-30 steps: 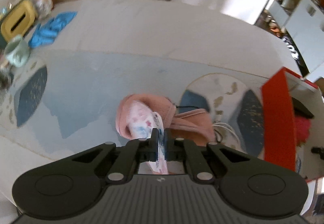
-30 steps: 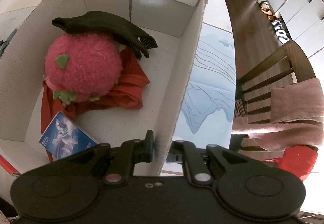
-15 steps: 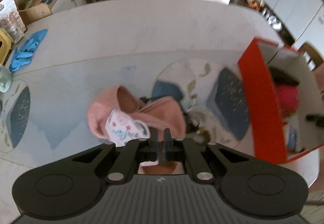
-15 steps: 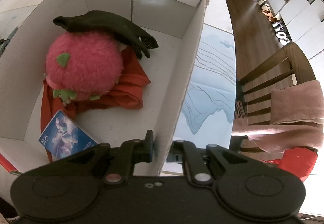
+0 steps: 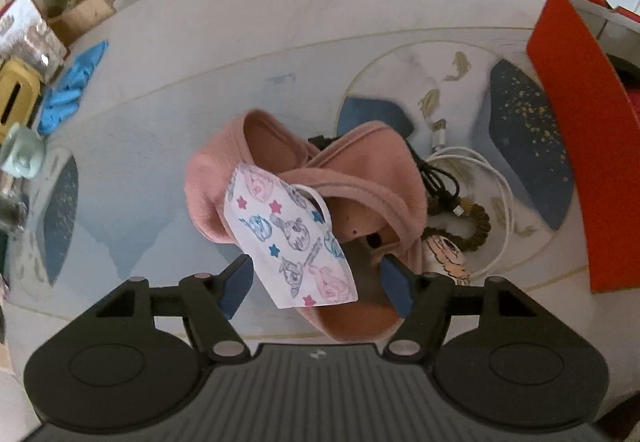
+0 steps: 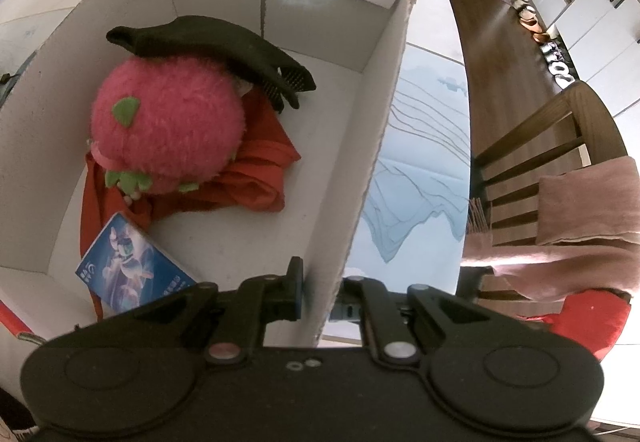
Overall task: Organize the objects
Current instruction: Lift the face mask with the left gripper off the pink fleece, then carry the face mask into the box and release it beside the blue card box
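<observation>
Now, from the left wrist: the left tongs (image 5: 316, 284) have just been opening, and their jaws stand wide apart with the printed mask (image 5: 290, 238) between them, its lower edge not pressed by either pad. The mask lies draped over the pink slippers (image 5: 320, 178) on the surface (image 5: 240, 22), cables (image 5: 452, 178) just beside them and the red box (image 5: 580, 122) off to the right. Looks like a regrip or a release; next the tongs need to close squarely on mask or slipper and carry it to the box.

Over to the right wrist: the right tongs (image 6: 320, 294) are clamped on the box wall (image 6: 360, 182), steadying it. Inside lie a pink plush (image 6: 168, 126), black glove (image 6: 224, 46), red cloth (image 6: 260, 178) and blue packet (image 6: 128, 266).
</observation>
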Tool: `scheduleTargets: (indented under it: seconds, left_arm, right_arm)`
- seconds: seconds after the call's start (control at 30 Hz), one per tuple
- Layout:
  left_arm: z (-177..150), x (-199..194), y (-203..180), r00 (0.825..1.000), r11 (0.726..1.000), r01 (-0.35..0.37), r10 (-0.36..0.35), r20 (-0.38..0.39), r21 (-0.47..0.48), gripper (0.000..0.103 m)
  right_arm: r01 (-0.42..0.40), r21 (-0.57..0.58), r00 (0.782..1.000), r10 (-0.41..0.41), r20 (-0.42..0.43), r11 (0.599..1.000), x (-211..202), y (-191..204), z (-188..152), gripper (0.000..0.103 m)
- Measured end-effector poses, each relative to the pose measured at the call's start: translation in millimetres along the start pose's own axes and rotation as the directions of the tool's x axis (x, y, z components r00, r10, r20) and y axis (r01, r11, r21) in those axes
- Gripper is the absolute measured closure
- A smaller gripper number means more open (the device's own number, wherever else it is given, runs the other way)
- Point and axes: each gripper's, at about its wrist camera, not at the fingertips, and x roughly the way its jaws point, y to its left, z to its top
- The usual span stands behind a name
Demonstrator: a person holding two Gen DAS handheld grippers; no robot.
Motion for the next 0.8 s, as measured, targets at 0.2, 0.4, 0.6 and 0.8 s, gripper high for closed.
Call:
scheduleTargets:
  seconds: [0.2,0.4,0.6,0.8]
  left_arm:
    - [-1,17,5,1.0,0.999,0.003,-0.004,-0.026,-0.046,0.053]
    - [-2,13,13,1.0,0.997,-0.001,-0.002,-0.026,-0.082,0.096]
    - [3,-18,17,0.999,0.998,0.016,-0.014,0.032,-0.06,0.101]
    - [11,-56,19,0.992,0.995,0.084,-0.079,0.099,-0.05,0.102]
  right_arm:
    - [0.001,-0.001,1.0,-0.001,-0.001,1.0,1,0,0,0.094]
    - [0.001,0.0,1.0,-0.001,-0.001,1.0,1,0,0,0.094]
    - [0.001,0.0,1.0,-0.001,-0.001,1.0,1,0,0,0.094]
    - [0.001,0.0,1.0,-0.001,-0.001,1.0,1,0,0,0.094]
